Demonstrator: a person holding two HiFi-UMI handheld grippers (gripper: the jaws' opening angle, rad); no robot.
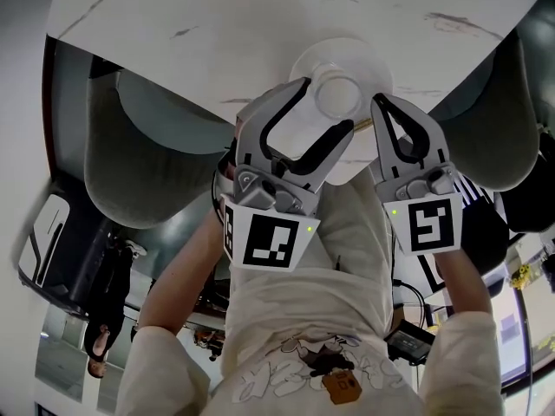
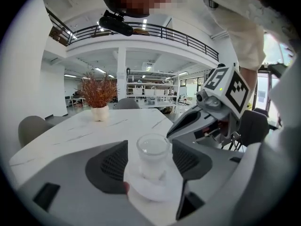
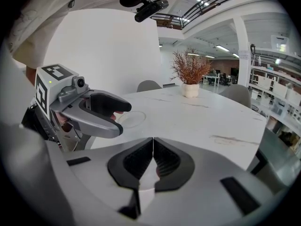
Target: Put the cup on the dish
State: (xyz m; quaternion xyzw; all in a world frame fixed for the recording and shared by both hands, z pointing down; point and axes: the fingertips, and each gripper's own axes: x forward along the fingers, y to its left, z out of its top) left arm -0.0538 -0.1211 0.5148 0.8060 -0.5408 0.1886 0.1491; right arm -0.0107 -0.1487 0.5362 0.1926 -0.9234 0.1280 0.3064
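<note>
At the near edge of the desk (image 2: 94,126), the right gripper (image 3: 152,157) has its jaws pressed together with nothing between them. Just left, the left gripper (image 1: 325,109) has its jaws apart on either side of the clear cup (image 2: 153,157), which stands upright on the white dish (image 2: 141,194). A potted plant (image 2: 99,102) sits far across the desk.

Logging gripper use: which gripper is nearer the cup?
Left. The left gripper has its open jaws on either side of the cup on the dish; the right gripper, jaws shut, sits beside it.
</note>
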